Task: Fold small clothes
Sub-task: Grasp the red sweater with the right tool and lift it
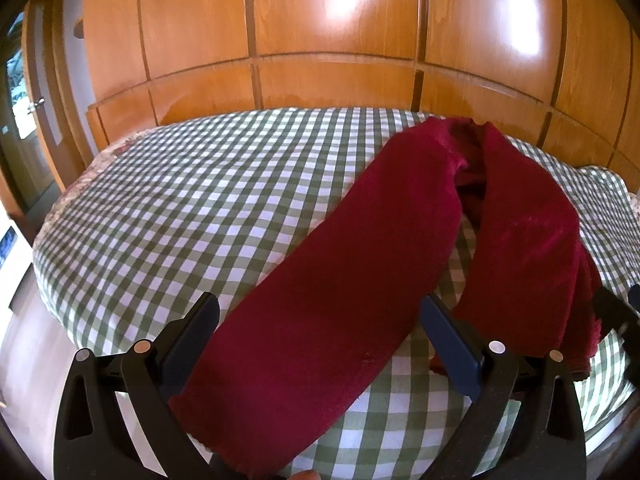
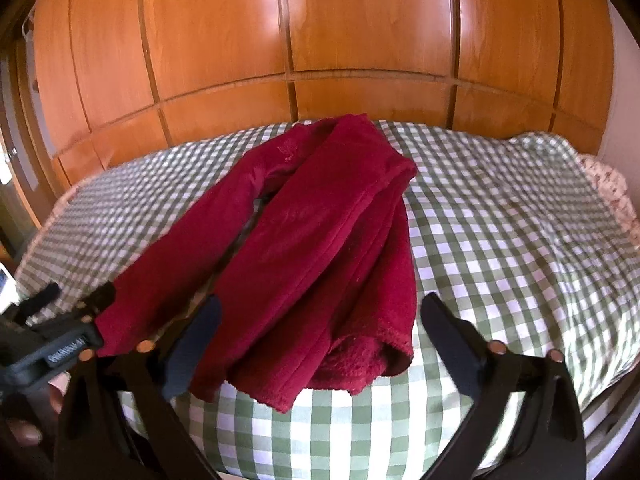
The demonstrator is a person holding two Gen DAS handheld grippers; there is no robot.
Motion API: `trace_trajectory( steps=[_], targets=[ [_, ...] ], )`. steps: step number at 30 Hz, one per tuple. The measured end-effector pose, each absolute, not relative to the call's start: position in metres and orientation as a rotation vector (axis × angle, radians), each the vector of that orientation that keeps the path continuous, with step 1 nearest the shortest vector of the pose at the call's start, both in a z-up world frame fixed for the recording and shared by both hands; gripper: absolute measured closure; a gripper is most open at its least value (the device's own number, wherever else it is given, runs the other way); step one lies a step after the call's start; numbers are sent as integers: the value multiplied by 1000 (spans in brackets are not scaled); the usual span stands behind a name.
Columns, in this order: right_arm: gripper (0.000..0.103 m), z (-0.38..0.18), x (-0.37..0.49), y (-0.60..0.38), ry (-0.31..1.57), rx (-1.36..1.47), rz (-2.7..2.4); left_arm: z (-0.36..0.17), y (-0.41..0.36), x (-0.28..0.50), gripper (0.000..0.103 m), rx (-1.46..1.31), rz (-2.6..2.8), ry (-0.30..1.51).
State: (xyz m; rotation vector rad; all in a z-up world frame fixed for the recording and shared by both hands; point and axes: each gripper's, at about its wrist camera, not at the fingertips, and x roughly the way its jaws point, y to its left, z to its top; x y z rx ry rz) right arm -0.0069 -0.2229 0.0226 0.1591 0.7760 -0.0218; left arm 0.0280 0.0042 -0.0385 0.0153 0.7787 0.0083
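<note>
A dark red fleece pair of small trousers (image 1: pixel 344 264) lies on the green-and-white checked bed cover (image 1: pixel 192 200), its two legs spread toward me. My left gripper (image 1: pixel 320 344) is open, its fingers on either side of the near end of the left leg. In the right wrist view the trousers (image 2: pixel 320 248) lie with one leg partly folded over. My right gripper (image 2: pixel 320 344) is open around the near end of the right leg. The left gripper shows at the left edge of the right wrist view (image 2: pixel 60 332).
A glossy wooden panelled wardrobe (image 1: pixel 332 40) stands right behind the bed. The bed's near edge (image 2: pixel 360 452) is close to both grippers. A door with a handle (image 1: pixel 36 104) is at the far left. The cover is rumpled at the right (image 2: pixel 560 200).
</note>
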Motion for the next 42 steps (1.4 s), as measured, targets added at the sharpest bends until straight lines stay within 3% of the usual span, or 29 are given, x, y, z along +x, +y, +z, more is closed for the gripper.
trace_trajectory(
  steps=[3, 13, 15, 18, 30, 37, 40, 42],
  targets=[
    [45, 24, 1, -234, 816, 267, 81, -51, 8, 40, 4, 33, -9, 826],
    [59, -13, 50, -222, 988, 336, 180, -88, 32, 51, 4, 43, -21, 911],
    [77, -13, 58, -218, 986, 317, 181, -90, 32, 50, 4, 50, -19, 907],
    [96, -5, 62, -216, 962, 282, 194, -89, 31, 53, 4, 67, -17, 904],
    [97, 88, 56, -316, 722, 103, -20, -71, 7, 54, 4, 111, -76, 854],
    [97, 63, 103, -419, 746, -117, -456, -55, -11, 53, 6, 111, -153, 828],
    [97, 38, 128, -475, 816, -90, -595, -50, -20, 54, 20, 97, -218, 840],
    [93, 25, 138, -498, 854, -61, -637, -50, -25, 55, 22, 76, -250, 862]
  ],
)
